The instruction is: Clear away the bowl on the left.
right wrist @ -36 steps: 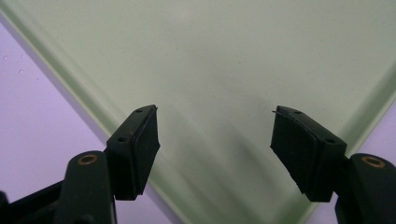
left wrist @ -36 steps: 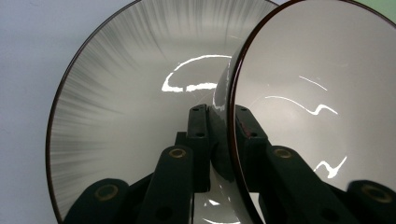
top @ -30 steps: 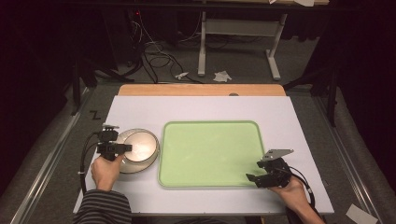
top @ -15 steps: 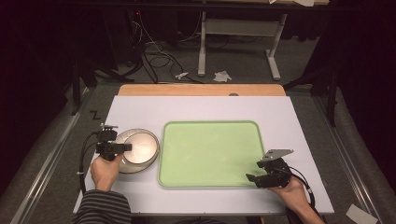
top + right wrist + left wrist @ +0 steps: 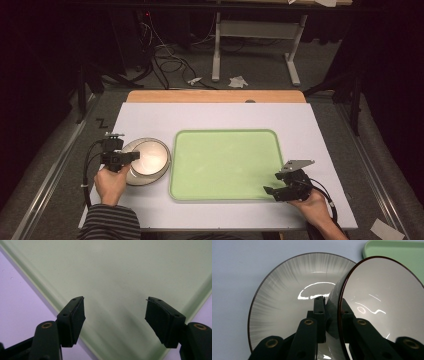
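Observation:
A pale bowl (image 5: 384, 297) with a dark rim tilts up on edge, and my left gripper (image 5: 331, 312) is shut on its rim, one jaw inside and one outside. Under it lies a grey streaked plate (image 5: 279, 292) on the white table. In the high view the bowl (image 5: 149, 156) and the plate (image 5: 161, 173) sit left of the green tray (image 5: 226, 162), with my left gripper (image 5: 131, 157) at their left edge. My right gripper (image 5: 270, 191) stands open over the tray's near right corner (image 5: 117, 272), nothing between its jaws.
The white tabletop (image 5: 215, 116) has a wooden strip (image 5: 215, 96) along its far edge. Beyond it the floor holds cables (image 5: 167, 55), a metal stand (image 5: 255, 35) and scraps of paper (image 5: 237, 81). A rail (image 5: 47, 175) runs along the table's left side.

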Available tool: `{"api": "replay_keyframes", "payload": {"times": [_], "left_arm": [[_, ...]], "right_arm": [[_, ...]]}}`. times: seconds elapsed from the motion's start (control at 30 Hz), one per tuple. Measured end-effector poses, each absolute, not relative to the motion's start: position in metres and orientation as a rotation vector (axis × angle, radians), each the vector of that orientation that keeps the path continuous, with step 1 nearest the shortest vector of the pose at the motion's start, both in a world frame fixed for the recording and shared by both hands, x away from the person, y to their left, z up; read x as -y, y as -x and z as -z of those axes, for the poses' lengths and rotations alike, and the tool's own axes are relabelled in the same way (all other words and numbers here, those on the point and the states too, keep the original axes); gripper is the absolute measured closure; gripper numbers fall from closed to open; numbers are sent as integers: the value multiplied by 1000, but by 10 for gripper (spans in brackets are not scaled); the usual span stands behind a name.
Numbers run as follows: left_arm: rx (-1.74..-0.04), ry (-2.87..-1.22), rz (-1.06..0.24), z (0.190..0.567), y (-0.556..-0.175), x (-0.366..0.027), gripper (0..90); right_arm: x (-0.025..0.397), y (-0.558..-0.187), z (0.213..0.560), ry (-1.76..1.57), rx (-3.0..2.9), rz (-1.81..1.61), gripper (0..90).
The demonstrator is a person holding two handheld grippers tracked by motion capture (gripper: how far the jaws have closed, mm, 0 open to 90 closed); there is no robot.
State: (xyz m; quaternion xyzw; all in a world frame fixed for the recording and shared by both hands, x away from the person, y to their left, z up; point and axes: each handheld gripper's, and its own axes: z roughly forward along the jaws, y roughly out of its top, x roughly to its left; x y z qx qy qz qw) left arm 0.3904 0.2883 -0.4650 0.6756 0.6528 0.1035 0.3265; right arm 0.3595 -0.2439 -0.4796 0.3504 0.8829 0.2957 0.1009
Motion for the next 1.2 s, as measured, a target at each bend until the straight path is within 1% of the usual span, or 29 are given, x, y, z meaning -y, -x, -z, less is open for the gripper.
{"api": "replay_keyframes", "payload": {"times": [0.17, 0.27, 0.33, 0.43, 0.63, 0.9, 1.2], "left_arm": [[-1693, -1752, -264, 461, -387, -288, 810], [-1678, -1723, -256, 458, -385, -289, 791], [-1676, -1745, -283, 456, -384, -285, 780], [-1659, -1769, -297, 453, -383, -282, 785], [-1611, -1743, -287, 443, -381, -277, 812], [-1565, -1741, -233, 438, -381, -271, 815], [-1512, -1780, -213, 432, -382, -257, 814]], "right_arm": [[244, -359, 479, -1032, -2608, -875, 334], [244, -359, 479, -1038, -2606, -878, 334], [244, -359, 479, -1040, -2606, -880, 334], [243, -359, 479, -1044, -2606, -882, 334], [244, -359, 480, -1039, -2606, -880, 334], [243, -360, 480, -1049, -2607, -884, 334], [243, -360, 480, -1045, -2604, -883, 334]]}}
